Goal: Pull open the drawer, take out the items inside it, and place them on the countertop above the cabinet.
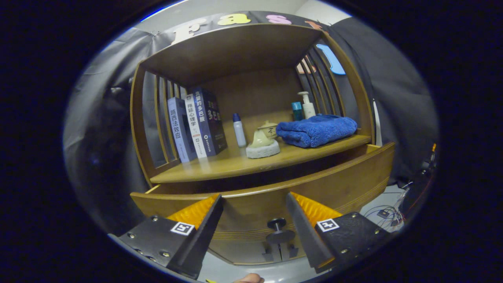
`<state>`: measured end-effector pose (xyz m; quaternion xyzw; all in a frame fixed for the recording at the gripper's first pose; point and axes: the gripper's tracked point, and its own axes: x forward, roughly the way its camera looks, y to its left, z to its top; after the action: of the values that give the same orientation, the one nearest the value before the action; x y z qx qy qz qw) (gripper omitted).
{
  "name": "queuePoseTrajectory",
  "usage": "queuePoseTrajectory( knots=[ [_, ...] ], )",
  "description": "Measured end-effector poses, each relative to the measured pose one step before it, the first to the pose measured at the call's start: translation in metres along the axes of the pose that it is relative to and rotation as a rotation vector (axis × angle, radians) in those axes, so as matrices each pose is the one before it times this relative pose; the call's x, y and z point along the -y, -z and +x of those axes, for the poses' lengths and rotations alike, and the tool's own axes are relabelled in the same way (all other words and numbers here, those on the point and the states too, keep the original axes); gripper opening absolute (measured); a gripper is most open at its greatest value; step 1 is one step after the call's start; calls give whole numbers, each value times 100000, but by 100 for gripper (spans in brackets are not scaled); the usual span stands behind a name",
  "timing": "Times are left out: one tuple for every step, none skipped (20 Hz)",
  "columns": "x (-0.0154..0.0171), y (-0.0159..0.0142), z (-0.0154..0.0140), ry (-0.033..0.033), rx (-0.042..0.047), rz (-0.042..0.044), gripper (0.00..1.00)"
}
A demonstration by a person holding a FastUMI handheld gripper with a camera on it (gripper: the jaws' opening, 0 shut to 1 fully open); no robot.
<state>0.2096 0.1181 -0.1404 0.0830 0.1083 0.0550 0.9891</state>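
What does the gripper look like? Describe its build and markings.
The gripper has two wedge-shaped fingers with ribbed inner pads. Each finger base carries a square black-and-white marker and small screws. The fingers stand open, the drawer knob between them.

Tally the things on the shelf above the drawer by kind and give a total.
Books: 3
Bottles: 3, a white bottle with a blue cap, a teal bottle, a pump bottle
Blue towel: 1
Pale ceramic pieces: 2
Total: 9
The gripper is open ahead of the drawer knob.
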Motion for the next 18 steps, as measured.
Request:
queuePoseTrajectory(
  knots=[
    [-83, -79, 157, -4, -46, 5, 98],
    [42, -2, 230, -4, 23, -56, 98],
    [65, 37, 222, 44, -24, 66, 97],
    [-61, -60, 273, 29, -86, 74, 97],
    [-59, -15, 245, 63, -173, 27, 97],
    [24, -19, 284, 64, -343, -177, 97],
    [-28, -88, 240, 10, -78, -166, 97],
    [-20, 31, 245, -34, -103, 130, 97],
    [-5, -62, 177, -36, 156, 282, 97],
    [18, -22, 101, -18, 157, 344, 97],
    [3, -50, 176, -43, 122, 326, 97],
    [-21, 60, 184, -37, 25, 82, 97],
    [-44, -5, 123, 0, -7, 5, 97],
    [29, -20, 75, 21, 9, 18, 97],
    [2, -25, 106, 18, 10, 149, 97],
    [-47, 27, 106, 18, 39, 93, 97],
    [39, -60, 184, 8, -85, 40, 97],
    [-64, 79, 16, -10, -26, 33, 97]
  ],
)
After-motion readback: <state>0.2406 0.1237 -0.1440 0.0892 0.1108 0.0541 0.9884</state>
